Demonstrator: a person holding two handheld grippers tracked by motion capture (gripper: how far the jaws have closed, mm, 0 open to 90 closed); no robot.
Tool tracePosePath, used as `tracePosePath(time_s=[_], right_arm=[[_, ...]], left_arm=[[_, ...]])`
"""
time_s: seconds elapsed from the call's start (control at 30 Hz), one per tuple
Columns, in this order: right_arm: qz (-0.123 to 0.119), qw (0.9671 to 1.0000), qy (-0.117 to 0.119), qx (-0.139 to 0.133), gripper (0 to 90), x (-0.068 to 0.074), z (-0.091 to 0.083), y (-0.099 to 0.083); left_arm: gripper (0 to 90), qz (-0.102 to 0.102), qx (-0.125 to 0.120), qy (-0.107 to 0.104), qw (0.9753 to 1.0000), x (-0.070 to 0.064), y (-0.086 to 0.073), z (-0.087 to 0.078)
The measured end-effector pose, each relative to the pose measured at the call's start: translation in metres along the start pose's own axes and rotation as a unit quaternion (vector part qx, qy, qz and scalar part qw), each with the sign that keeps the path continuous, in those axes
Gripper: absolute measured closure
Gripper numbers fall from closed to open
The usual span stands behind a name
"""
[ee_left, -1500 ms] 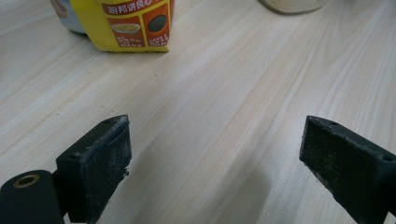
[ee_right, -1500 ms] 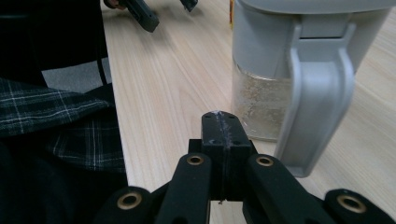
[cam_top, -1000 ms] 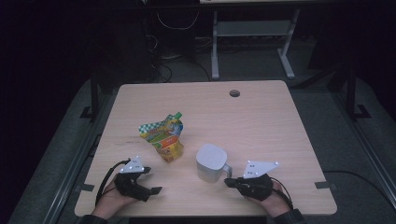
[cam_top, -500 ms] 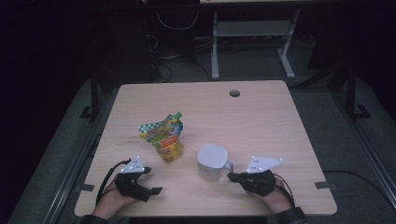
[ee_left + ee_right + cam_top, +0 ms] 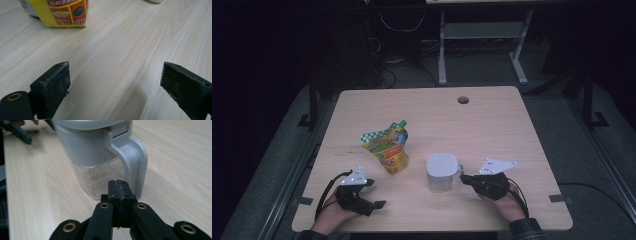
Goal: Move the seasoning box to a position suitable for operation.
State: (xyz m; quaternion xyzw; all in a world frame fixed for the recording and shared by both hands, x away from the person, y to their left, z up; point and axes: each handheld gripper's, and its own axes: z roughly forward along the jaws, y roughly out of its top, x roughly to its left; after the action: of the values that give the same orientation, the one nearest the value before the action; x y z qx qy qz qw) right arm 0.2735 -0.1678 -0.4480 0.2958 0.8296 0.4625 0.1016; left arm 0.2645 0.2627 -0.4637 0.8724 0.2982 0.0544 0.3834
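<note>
- My right gripper (image 5: 119, 185): jaws pressed fully together, nothing between them, tips just short of the jug's handle.
- My left gripper (image 5: 113, 82): jaws spread wide, holding nothing, bare wood between them.
- White plastic jug with a clear lower body and a white lid (image 5: 442, 172): directly ahead of my right jaws, upright, handle (image 5: 136, 160) turned toward them. Judged rigid, smooth and rather slippery; light unless filled, and the contents are hard to make out. Best hold: across the handle's upright bar, which my jaws must first open to take.
- Yellow and green printed foil pouch with a spout (image 5: 388, 146): ahead of my left jaws and well apart from them. Judged soft, crinkly, prone to buckle; take it by a flat edge.
- Pale wood-grain surface (image 5: 492, 125): smooth, with a round cable hole (image 5: 463, 100) at its far side.
- Room: dark, with a grey metal frame (image 5: 482, 35) and cables beyond the far edge.
</note>
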Motion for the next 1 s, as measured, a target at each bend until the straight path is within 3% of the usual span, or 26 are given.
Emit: tracePosePath(time_s=[0.53,1.0], right_arm=[[0.011,0.9998,-0.019,-0.001,89.9,-0.014,0.010,0.006],[0.014,0.9998,-0.010,-0.009,89.8,-0.011,-0.008,0.000]], left_arm=[[8.9,0.003,-0.007,-0.003,1.0000,-0.003,0.001,-0.002],[8.9,0.003,-0.021,-0.012,0.9997,-0.010,0.005,-0.003]])
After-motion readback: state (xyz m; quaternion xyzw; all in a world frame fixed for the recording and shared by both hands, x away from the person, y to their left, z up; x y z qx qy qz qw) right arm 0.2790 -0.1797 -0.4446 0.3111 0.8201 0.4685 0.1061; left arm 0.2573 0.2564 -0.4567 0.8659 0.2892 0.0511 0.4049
